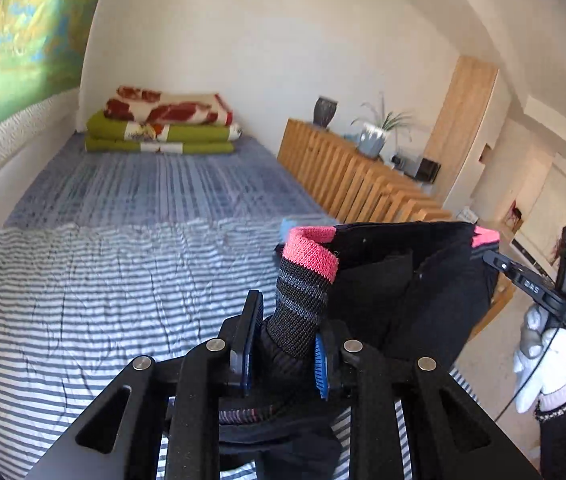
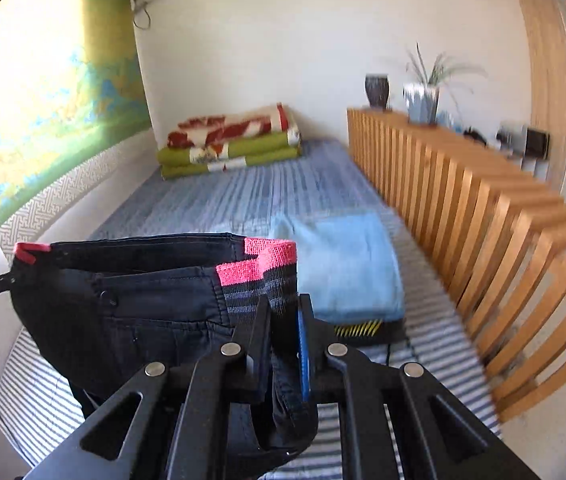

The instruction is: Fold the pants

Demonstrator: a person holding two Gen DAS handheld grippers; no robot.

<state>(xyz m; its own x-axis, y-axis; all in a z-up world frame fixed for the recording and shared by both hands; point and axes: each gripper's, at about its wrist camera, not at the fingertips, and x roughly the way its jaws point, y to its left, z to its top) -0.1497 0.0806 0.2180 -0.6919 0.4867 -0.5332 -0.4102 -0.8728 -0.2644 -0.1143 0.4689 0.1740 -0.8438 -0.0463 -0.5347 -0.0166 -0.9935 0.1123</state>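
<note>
Black pants [image 1: 403, 280] with a pink and grey striped elastic waistband [image 1: 311, 256] hang stretched between my two grippers above the striped bed [image 1: 83, 300]. My left gripper [image 1: 287, 340] is shut on one end of the waistband. At the right of that view my right gripper [image 1: 491, 258], held by a white-gloved hand [image 1: 539, 360], clamps the other pink corner. In the right wrist view my right gripper [image 2: 283, 320] is shut on the waistband [image 2: 259, 268], the pants [image 2: 123, 312] sag to the left, and the left gripper [image 2: 9, 278] grips their far corner. The legs hang out of sight below.
A folded light blue cloth [image 2: 347, 268] lies on the bed [image 2: 435, 344] over a black item with yellow stripes [image 2: 363, 330]. Folded blankets [image 1: 163, 120] are stacked at the far end. A wooden slatted divider [image 2: 483, 220] with a plant [image 2: 423, 96] runs along the right side.
</note>
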